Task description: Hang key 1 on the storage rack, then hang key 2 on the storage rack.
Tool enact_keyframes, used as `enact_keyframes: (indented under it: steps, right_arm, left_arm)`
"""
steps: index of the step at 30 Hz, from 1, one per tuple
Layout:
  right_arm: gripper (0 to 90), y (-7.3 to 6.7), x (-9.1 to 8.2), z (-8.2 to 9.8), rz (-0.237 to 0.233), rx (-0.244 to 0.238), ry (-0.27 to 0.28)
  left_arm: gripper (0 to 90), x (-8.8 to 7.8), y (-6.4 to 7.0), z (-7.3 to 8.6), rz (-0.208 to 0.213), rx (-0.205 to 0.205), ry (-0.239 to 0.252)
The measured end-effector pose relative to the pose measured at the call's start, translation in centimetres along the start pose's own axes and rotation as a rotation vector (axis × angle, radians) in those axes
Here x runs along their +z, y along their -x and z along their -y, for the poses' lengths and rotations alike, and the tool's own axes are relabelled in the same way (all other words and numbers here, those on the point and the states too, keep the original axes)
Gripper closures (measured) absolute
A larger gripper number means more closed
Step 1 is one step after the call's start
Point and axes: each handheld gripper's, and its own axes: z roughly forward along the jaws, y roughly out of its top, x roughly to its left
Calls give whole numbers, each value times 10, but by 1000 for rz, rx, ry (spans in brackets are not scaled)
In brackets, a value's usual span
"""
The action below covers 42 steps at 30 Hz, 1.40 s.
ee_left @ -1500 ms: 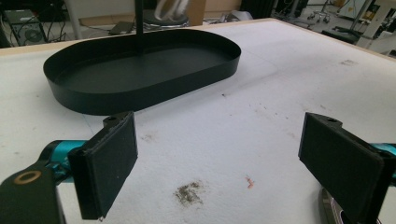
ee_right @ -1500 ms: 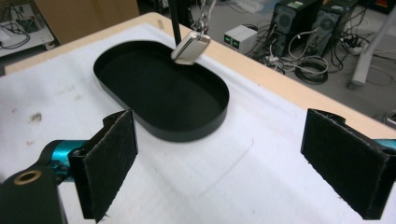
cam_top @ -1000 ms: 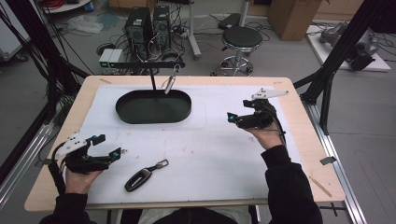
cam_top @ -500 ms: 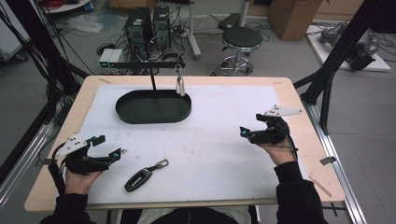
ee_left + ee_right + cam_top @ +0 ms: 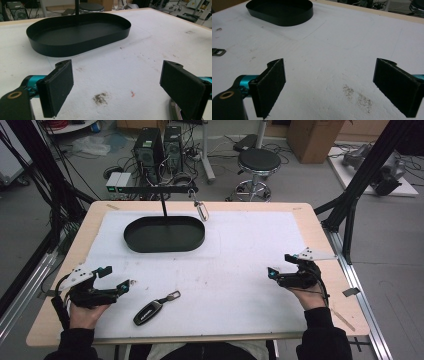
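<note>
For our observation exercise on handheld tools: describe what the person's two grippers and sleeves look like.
Each gripper, left gripper and right gripper, has a black body with teal accents and a pale grey three-cornered plate on top. In the gripper views the flat rectangular pads are black on teal mounts, with a brass-ringed hole nearby. Black cables trail back. The sleeves are black.

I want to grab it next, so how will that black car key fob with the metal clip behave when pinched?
The black car key fob with the metal clip lies flat, so it probably won't roll. Its clip looks loosely linked and would likely dangle. The smooth shell may slip between pads.
</note>
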Motion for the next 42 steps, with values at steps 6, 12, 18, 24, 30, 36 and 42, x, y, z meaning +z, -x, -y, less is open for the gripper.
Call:
enact_keyframes:
  steps: [6, 12, 18, 24, 30, 36, 42]
  right_arm:
    - [101, -3, 3, 8, 7, -6, -17]
    - [101, -6, 6, 13, -4, -17, -30]
    - [101, -7, 5, 16, -6, -14, -34]
    - [101, -6, 3, 20, 0, -14, -34]
    - [101, -7, 2, 25, 0, -18, -43]
    - [101, -8, 1, 30, 5, -20, -53]
    - [101, -10, -2, 37, 5, -22, -67]
  left_arm:
    - [121, 10, 9, -9, 57, 41, -93]
    - [121, 31, 32, -24, 131, 105, -207]
    - [121, 50, 46, -26, 173, 139, -283]
    - [123, 63, 54, -29, 214, 146, -362]
    - [150, 80, 70, -25, 285, 197, -482]
    - [203, 96, 83, -19, 321, 222, -613]
    - [361, 102, 84, -18, 308, 207, -657]
